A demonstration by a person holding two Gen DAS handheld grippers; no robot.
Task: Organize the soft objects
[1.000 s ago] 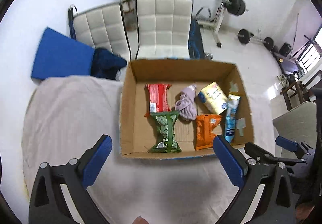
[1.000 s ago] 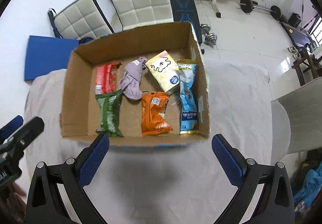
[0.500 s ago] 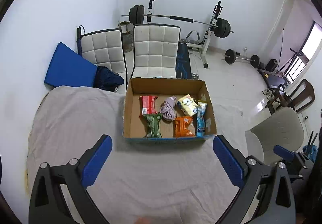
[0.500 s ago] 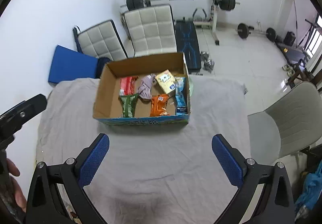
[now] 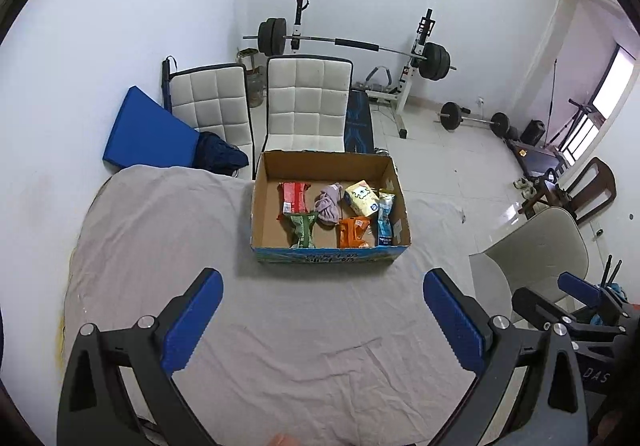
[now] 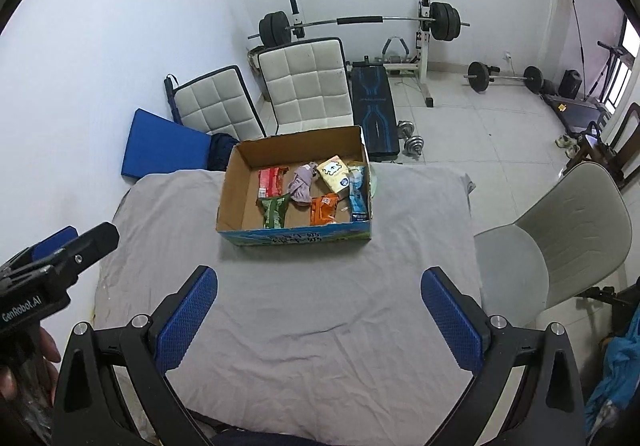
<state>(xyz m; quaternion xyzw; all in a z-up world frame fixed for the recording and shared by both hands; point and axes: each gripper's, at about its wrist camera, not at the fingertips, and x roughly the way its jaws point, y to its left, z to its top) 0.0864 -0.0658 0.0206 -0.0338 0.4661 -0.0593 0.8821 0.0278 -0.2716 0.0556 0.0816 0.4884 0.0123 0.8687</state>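
An open cardboard box (image 5: 264,221) (image 6: 230,201) stands on the grey cloth-covered table (image 5: 168,246) (image 6: 320,306). Inside lie a red packet (image 5: 293,195), a green packet (image 5: 303,230), a purple cloth (image 5: 329,199), an orange packet (image 5: 352,232), a yellow pouch (image 5: 362,197) and a blue packet (image 5: 385,217). My left gripper (image 5: 320,310) is open and empty, held back from the box's near side. My right gripper (image 6: 319,308) is open and empty, also well short of the box. Each gripper shows at the edge of the other's view.
A beige chair (image 6: 560,230) stands at the table's right edge. Behind the table are two white padded chairs (image 5: 304,101), a blue mat (image 5: 148,133), a barbell rack (image 5: 352,45) and loose weights on the tiled floor.
Both grippers have pulled back and up from just over the box. The box now looks small and far. Both stay open and empty.
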